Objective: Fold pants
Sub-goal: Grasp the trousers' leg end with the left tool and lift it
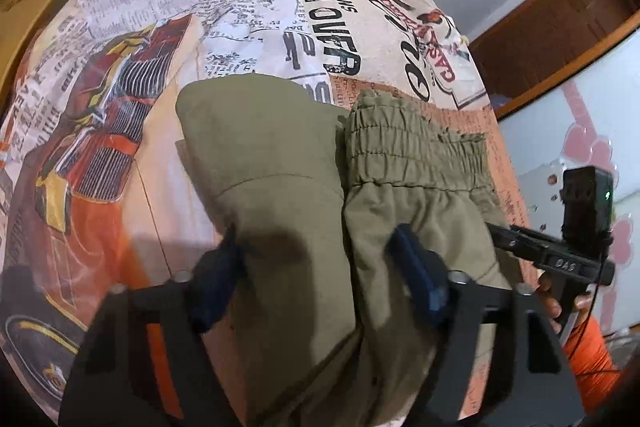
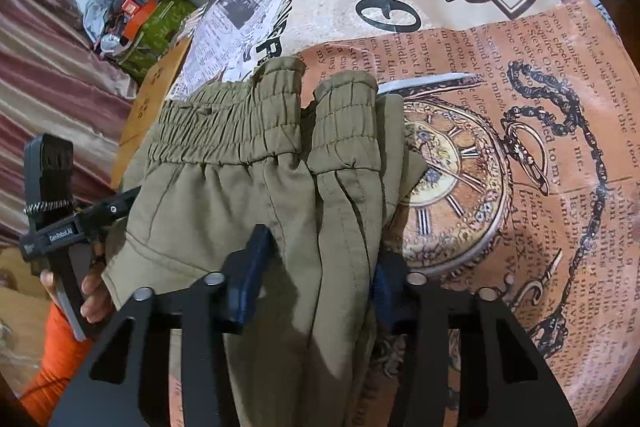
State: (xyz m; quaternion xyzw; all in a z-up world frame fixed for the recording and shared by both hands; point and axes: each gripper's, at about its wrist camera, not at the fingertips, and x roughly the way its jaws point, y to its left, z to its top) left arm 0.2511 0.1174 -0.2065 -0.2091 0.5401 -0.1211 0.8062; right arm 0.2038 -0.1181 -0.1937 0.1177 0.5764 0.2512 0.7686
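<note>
Printed bedspread (image 2: 500, 75) under pants (image 2: 240, 195); clutter (image 2: 136, 15) beyond.

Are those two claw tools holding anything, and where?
Both grip the olive pants: the left gripper pinches a folded leg part, the right gripper bunched cloth below the elastic waistband.

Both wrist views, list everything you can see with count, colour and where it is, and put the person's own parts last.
pants: one, olive green, lying on the bedspread, elastic waistband away from the cameras
bedspread: one, orange and cream newspaper print with a pocket watch picture, under the pants
clutter pile: several items, green, orange and grey, beyond the bed's far left corner in the right wrist view
curtain: one, red and cream stripes, left edge of the right wrist view
left gripper: black with blue pads, closed on pants fabric
right gripper: black with blue pads, closed on pants fabric
sleeve: orange, behind the gripper handles
</note>
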